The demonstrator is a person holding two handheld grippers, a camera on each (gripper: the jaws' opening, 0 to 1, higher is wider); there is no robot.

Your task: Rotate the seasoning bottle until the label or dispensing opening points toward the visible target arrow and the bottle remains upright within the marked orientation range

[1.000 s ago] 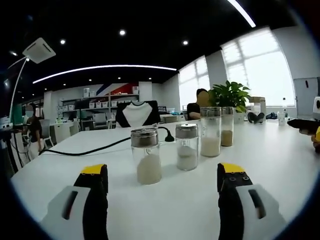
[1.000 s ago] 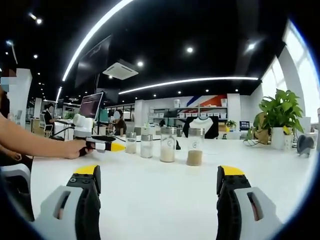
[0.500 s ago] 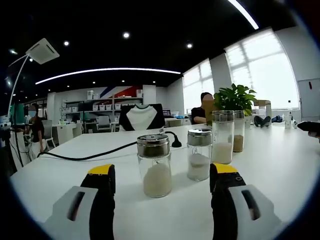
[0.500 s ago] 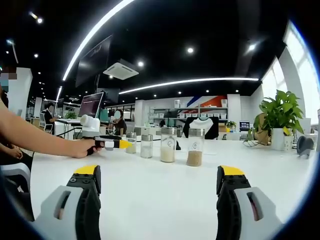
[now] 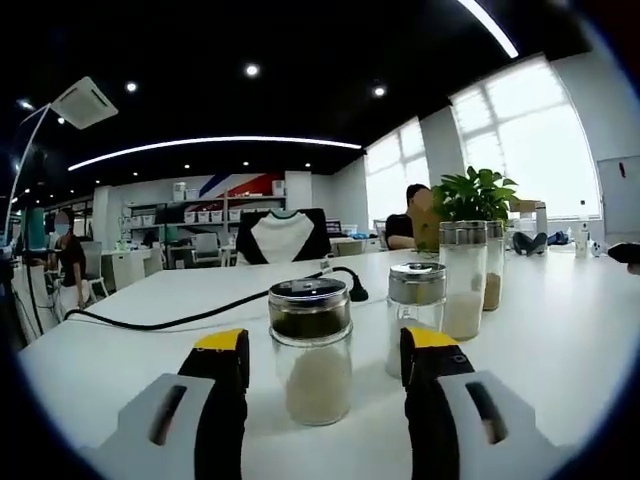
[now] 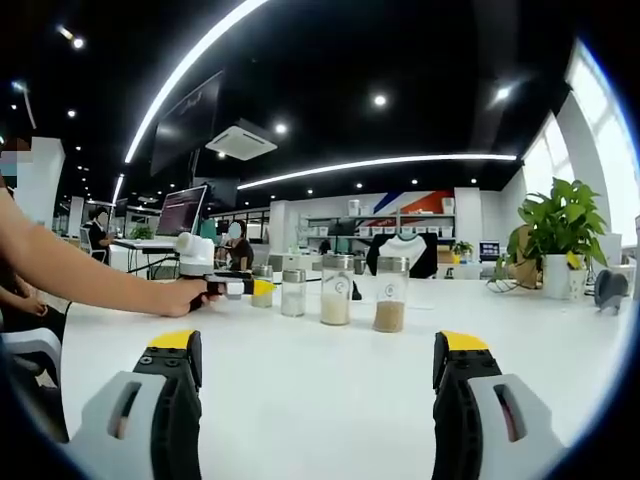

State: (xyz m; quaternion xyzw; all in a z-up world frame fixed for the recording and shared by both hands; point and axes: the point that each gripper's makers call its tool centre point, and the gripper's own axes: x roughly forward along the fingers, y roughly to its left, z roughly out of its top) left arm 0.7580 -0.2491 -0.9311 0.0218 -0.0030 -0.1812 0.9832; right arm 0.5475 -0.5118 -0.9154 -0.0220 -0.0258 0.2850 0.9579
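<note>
Jaws, left gripper: apart, yellow-tipped, flanking the nearest seasoning bottle without visible contact; bottle upright on the white table, clear glass, metal cap, pale granules in the lower half, centred in the gap between the jaws.
Second short bottle: just behind the right-hand jaw, partly hidden by it; upright.
Two tall jars: farther back, one with white contents, one with brown behind it.
Black cable: lying across the table at the left.
Potted plant: beyond the jars.
Jaws, right gripper: apart, holding nothing, over bare table; the four bottles stand in a row well ahead; the left gripper shows in a person's hand at the row's left end.
</note>
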